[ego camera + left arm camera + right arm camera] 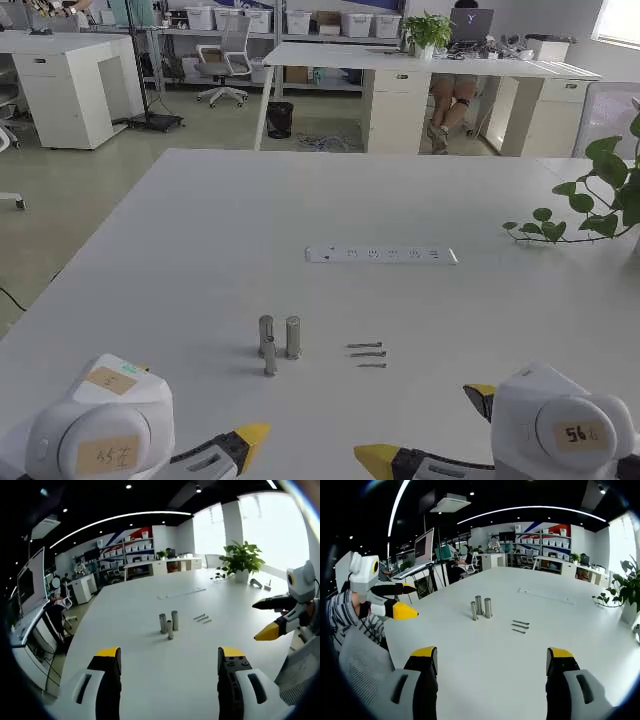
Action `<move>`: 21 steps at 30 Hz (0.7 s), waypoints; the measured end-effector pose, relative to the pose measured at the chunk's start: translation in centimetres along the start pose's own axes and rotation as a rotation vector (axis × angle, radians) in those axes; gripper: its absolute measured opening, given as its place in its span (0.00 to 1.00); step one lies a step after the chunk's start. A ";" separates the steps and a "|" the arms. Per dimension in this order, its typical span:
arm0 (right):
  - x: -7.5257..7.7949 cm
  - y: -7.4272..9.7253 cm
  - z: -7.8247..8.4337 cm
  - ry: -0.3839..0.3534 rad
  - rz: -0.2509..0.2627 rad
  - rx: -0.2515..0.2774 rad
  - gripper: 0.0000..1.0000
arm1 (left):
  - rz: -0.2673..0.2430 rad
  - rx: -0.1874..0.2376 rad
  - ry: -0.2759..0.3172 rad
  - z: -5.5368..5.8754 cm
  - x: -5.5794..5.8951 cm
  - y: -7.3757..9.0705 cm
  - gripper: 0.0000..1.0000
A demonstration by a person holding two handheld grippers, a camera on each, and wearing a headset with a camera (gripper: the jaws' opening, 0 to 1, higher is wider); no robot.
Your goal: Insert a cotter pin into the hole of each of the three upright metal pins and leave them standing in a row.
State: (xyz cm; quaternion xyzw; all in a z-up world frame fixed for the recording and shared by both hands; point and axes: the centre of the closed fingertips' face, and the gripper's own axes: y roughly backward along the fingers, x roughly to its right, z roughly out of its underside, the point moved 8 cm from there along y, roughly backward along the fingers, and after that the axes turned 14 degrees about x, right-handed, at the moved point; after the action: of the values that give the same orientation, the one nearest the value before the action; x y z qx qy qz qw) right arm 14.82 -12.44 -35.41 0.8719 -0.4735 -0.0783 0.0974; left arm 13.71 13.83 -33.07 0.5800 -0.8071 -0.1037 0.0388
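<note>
Workbench, job not begun: left gripper (169, 655) and right gripper (492, 655) hovered at near edge of white table (180, 250), jaws of both spread wide, empty. Three metal pins (278, 342) stood upright in tight cluster mid-table. Three cotter pins (367, 354) lay flat just beside, none inserted. Likely trouble — jaw reaching into cluster could topple neighbouring pin; thin cotter pins could skid out of pinch.

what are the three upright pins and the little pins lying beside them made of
Upright pins: apparently metal, dull grey with a soft sheen along their sides. Cotter pins: likely metal too, thin and darker grey, though too small to judge the finish.
</note>
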 end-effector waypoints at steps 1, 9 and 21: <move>0.0 0.0 0.0 0.001 -0.003 -0.004 0.88 | 0.001 0.001 -0.001 0.0 0.0 0.0 0.75; 0.1 -0.1 -0.3 0.003 0.000 -0.001 0.88 | 0.001 0.000 -0.004 0.0 -0.1 0.0 0.75; 0.0 -0.2 -0.4 0.003 -0.007 -0.002 0.88 | 0.001 -0.003 -0.007 -0.1 -0.2 0.1 0.75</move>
State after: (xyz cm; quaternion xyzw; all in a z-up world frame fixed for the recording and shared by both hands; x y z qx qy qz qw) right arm 15.07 -12.24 -35.04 0.8735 -0.4704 -0.0776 0.0986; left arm 13.71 14.02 -32.91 0.5793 -0.8072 -0.1072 0.0370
